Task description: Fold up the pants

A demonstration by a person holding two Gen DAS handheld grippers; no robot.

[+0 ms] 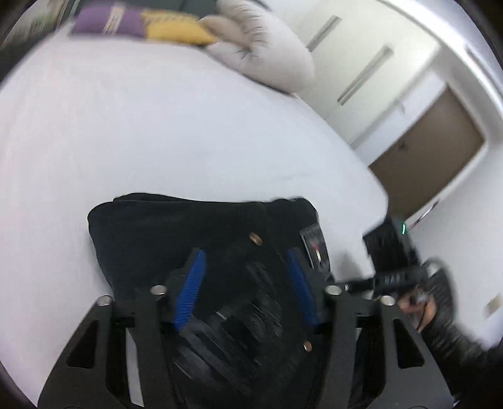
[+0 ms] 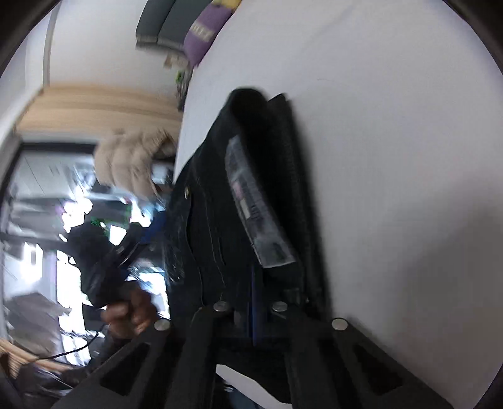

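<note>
Black folded pants (image 1: 176, 232) lie on the white bed (image 1: 157, 132), with brass rivets and a grey waist label. My left gripper (image 1: 245, 270) is open, its blue pads (image 1: 191, 289) spread over the pants near the waistband. In the right wrist view the pants (image 2: 220, 188) appear as a stacked bundle with the label (image 2: 251, 201) on top. My right gripper (image 2: 256, 283) is shut on the pants' edge, blue pads pressed together. The right gripper also shows in the left wrist view (image 1: 396, 251) at the bed's right edge.
Purple and yellow cushions (image 1: 135, 23) and a fluffy white pillow (image 1: 261, 50) lie at the bed's far end. White wardrobe doors (image 1: 361, 63) stand beyond the right side. The bed's edge (image 1: 371, 188) is close to the pants. The view is motion-blurred.
</note>
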